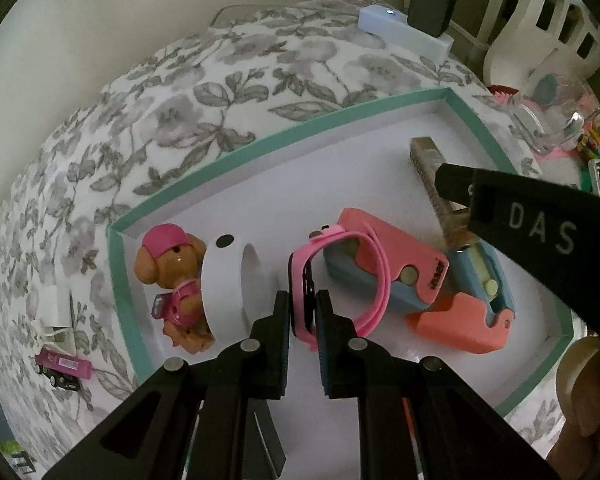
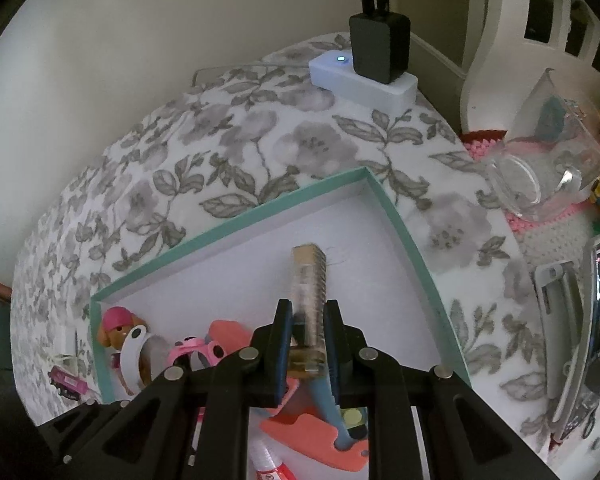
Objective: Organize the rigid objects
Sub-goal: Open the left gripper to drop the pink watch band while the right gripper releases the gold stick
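Your left gripper [image 1: 303, 316] and right gripper [image 2: 309, 330]: matte black, blue pads, silver pivot pins, "DAS" lettering.

a plain cream wall [image 2: 100, 80] stood behind the work surface. the surface carried a white cloth [image 2: 260, 140] printed with grey flowers and leaves. to the right stood white furniture [image 2: 500, 40] with cut-out openings, its kind unclear. a white baseboard [image 2: 436, 50] ran along the foot of the wall beside it. light was soft and dim, its source unseen.
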{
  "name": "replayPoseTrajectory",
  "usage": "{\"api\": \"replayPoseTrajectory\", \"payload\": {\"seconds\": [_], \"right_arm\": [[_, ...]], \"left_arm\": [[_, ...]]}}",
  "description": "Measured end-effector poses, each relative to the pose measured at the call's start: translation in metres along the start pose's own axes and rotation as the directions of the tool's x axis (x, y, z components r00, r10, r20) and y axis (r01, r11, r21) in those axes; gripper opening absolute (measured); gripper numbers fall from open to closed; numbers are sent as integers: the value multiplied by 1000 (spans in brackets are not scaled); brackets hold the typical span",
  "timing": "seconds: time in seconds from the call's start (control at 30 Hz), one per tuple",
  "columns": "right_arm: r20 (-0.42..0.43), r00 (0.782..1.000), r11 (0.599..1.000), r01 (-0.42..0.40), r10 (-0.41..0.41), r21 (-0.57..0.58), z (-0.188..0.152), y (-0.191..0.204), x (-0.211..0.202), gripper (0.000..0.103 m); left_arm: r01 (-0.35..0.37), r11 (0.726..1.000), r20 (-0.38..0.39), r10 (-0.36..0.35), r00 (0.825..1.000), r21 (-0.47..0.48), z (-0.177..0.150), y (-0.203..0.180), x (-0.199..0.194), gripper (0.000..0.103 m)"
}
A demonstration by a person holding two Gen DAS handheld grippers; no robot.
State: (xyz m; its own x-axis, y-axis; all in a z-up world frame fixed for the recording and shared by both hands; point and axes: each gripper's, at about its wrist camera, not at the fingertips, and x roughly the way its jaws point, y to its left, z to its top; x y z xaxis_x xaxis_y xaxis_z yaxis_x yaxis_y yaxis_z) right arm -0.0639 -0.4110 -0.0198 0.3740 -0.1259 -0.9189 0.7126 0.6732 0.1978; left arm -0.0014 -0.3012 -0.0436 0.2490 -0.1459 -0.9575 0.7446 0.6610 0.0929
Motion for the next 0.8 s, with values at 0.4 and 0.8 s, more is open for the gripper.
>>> {"api": "replayPoseTrajectory", "payload": {"seconds": [0.4,0.8], "right_arm": [[20,1000,999,10,-9,-32,3,6,-9,18],[119,993,998,32,-25,-61,10,16,-48,18]], "left_arm": [[14,1000,-19,-15,1000,-26,3,4,1,14],[55,995,67,-50,997,-78,10,21,-35,29]]}}
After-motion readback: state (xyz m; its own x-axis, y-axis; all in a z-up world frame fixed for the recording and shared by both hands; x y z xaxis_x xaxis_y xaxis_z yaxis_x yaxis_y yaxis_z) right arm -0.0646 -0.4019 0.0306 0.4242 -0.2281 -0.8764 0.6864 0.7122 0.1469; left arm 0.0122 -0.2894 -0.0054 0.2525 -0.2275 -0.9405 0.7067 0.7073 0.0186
